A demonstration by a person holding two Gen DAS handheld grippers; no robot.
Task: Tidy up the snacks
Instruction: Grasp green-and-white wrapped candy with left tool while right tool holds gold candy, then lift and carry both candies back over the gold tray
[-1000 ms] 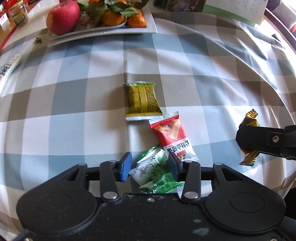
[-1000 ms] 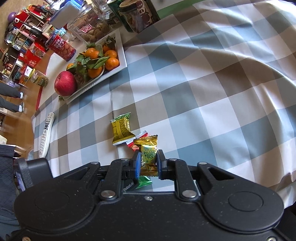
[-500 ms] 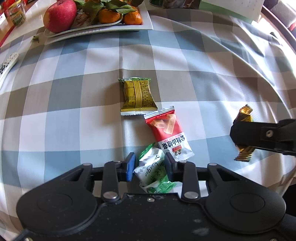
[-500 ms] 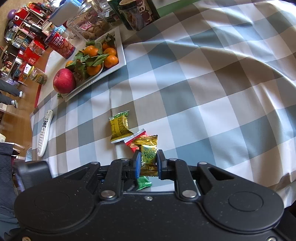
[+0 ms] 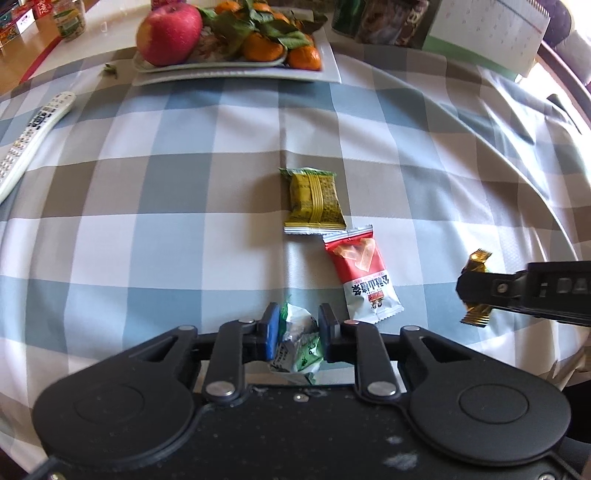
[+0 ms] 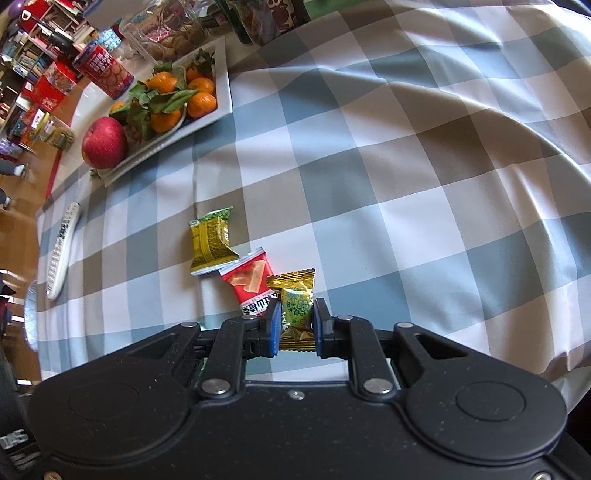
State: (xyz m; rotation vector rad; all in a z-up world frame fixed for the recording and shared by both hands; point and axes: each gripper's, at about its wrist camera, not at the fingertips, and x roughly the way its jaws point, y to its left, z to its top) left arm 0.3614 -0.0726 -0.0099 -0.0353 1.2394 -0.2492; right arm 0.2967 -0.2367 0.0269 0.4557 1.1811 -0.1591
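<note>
My left gripper (image 5: 297,325) is shut on a crumpled green and white snack packet (image 5: 297,341), held just above the checked tablecloth. My right gripper (image 6: 295,319) is shut on a gold and green snack packet (image 6: 295,306); it shows at the right of the left wrist view (image 5: 476,288). An olive-yellow packet (image 5: 314,201) and a red and white packet (image 5: 364,271) lie on the cloth ahead of both grippers, touching corner to corner. They also show in the right wrist view, olive (image 6: 212,242) and red (image 6: 251,282).
A white tray (image 5: 328,72) with an apple (image 5: 170,33) and tangerines stands at the far side. A white remote (image 5: 29,144) lies at the left. Jars, tins and a calendar (image 5: 484,33) stand behind the tray. The cloth drops off at the right.
My left gripper closed on the green and white packet and lifted it, pulling back from the other packets. My right gripper kept its hold on the gold packet, shifting slightly.
</note>
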